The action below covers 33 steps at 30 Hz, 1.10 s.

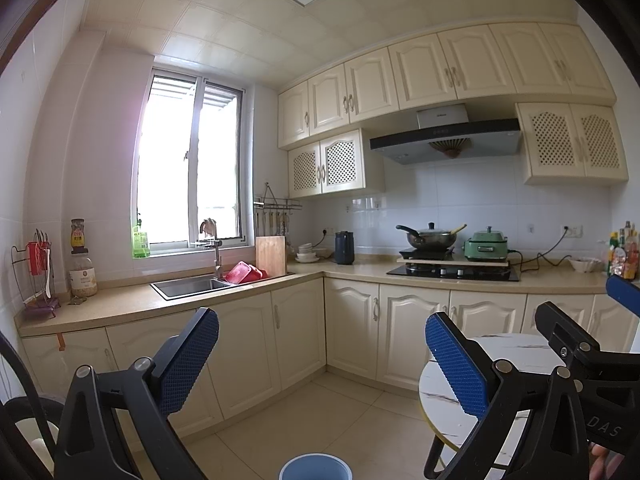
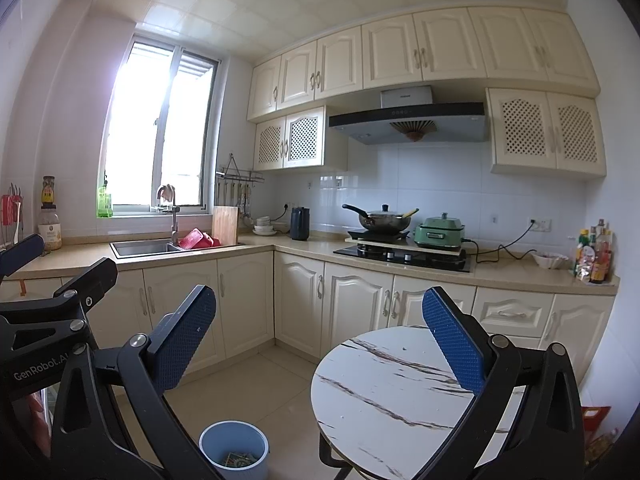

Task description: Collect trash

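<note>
Both jaws gape empty, left gripper (image 1: pixel 320 364) and right gripper (image 2: pixel 320 340), over a bare-looking marble table (image 2: pixel 384 392); below-left, the blue bin (image 2: pixel 234 452) already holds wrappers, so collecting seems nearly finished.

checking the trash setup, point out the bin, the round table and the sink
bin (image 2: pixel 212 446), right wrist view, front rim
round table (image 2: pixel 380 380), right wrist view, bare marble top
sink (image 2: pixel 140 247), right wrist view, steel basin

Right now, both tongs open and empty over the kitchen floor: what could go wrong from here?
1. The blue bin sits close beside the round marble table; a swing of the right tongs toward it may clip the table edge.
2. The left tongs and right tongs are held close together, so they could collide.
3. The bin already holds scraps; knocking it over would likely spill them.
</note>
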Motion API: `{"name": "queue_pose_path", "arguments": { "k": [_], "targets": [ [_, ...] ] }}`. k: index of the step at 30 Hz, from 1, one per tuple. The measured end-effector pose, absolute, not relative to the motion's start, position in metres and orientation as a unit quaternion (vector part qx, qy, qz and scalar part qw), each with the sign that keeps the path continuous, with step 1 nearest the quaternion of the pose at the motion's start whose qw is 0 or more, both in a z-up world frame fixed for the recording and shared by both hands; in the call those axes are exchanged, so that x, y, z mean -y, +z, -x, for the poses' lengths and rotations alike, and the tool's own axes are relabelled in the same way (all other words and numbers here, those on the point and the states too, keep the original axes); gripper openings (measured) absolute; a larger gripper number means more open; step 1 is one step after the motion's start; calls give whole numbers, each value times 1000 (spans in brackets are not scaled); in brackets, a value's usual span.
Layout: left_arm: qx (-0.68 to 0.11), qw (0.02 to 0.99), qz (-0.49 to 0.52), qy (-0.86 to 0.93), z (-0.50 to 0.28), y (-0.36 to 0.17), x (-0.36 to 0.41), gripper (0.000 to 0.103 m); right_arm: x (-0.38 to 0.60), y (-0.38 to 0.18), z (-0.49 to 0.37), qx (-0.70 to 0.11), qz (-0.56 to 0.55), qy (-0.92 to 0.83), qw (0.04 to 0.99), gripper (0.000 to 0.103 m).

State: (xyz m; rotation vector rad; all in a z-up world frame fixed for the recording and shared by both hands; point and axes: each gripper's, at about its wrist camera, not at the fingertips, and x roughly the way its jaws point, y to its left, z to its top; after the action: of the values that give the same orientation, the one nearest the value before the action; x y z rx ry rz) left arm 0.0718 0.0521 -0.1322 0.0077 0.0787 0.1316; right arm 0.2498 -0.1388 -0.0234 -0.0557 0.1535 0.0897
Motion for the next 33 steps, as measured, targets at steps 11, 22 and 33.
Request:
{"name": "queue_pose_path", "arguments": {
  "k": [11, 22, 33],
  "targets": [
    [-40, 997, -6, 65, -77, -128, -60, 102, 139, -24, -250, -76, 29, 44, 996, 103],
    [-41, 997, -6, 64, -79, -127, -64, 102, 142, -24, -251, -75, 30, 45, 996, 103],
    [-41, 997, -6, 62, -80, -126, -66, 102, 144, -27, -252, -76, 31, 44, 996, 103]
  ]
}}
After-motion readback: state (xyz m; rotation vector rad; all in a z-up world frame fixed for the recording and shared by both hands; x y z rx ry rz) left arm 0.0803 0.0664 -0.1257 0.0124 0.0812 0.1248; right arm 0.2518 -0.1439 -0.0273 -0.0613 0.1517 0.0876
